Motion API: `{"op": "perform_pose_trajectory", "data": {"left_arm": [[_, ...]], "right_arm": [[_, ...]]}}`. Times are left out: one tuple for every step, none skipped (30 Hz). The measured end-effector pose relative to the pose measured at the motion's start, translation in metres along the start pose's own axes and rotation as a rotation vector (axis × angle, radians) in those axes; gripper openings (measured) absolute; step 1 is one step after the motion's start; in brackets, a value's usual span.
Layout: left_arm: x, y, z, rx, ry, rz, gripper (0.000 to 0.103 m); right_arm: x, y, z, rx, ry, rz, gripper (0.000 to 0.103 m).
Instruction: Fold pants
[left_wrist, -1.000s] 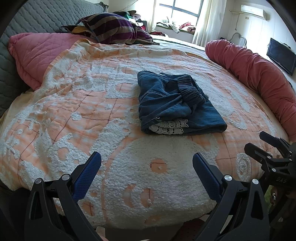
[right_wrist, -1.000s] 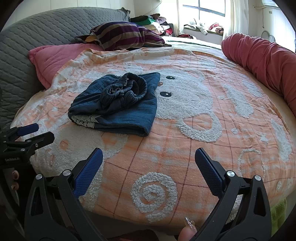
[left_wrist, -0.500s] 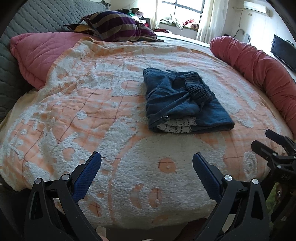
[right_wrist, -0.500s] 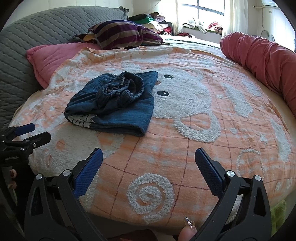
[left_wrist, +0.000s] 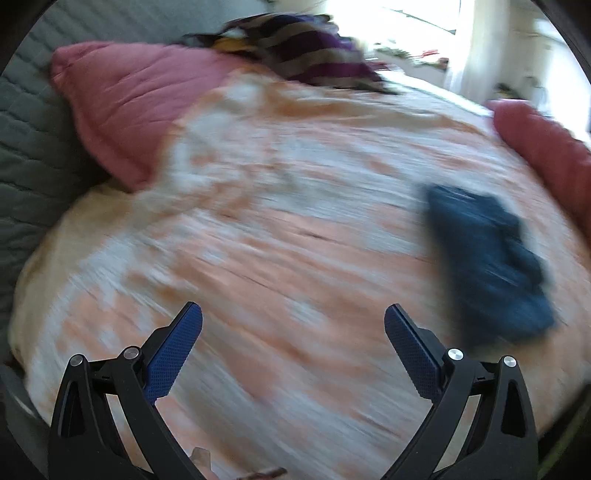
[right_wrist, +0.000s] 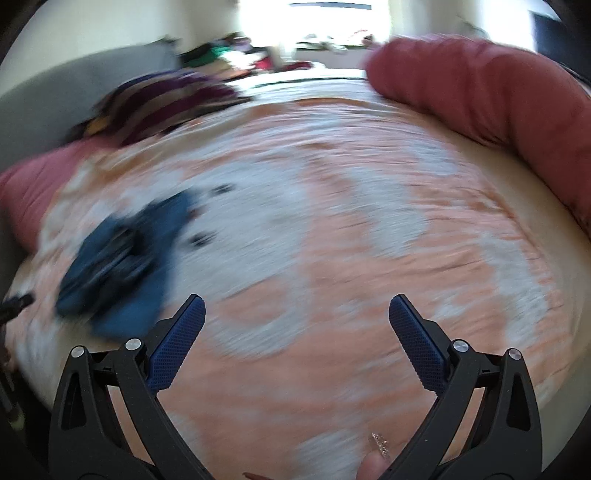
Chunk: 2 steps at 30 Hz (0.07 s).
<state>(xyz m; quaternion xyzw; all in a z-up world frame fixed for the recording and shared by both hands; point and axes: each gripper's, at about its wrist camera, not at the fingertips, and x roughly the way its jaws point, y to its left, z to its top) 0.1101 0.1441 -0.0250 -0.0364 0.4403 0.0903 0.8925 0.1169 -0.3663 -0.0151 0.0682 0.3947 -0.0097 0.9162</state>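
left gripper (left_wrist: 293, 326): jaws wide apart, nothing btwn them, only bare blanket (left_wrist: 280, 258) ahead
right gripper (right_wrist: 296, 319): jaws wide apart, nothing btwn, bare blanket (right_wrist: 332, 258) ahead
centre of bed: flat orange/white blanket, nothing standing on it; both views blurred, fine detail unclear
pants (left_wrist: 487, 266): low dark-blue heap, off to right in left view; in right view pants (right_wrist: 122, 258) sit off to left, just beside left finger line
pink pillow (left_wrist: 133, 107): blocks far-left edge
striped cushion (left_wrist: 295, 51): raised, at far end
red bolster (right_wrist: 491, 96): long raised wall along right side
grey headboard (left_wrist: 26, 140): closes off left side
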Motion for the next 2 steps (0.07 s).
{"op": "perform_pose_trajectory", "data": {"left_arm": [[0.017,0.019,0.015,-0.041,0.023,0.04,0.099],[0.026,0.031,0.023,-0.067,0.031,0.049,0.099]], "right_arm": [[0.007,-0.027,0.013,0.045,-0.012,-0.049,0.094],[0.013,-0.048,0.023,0.077,-0.015,-0.083,0.094]]}}
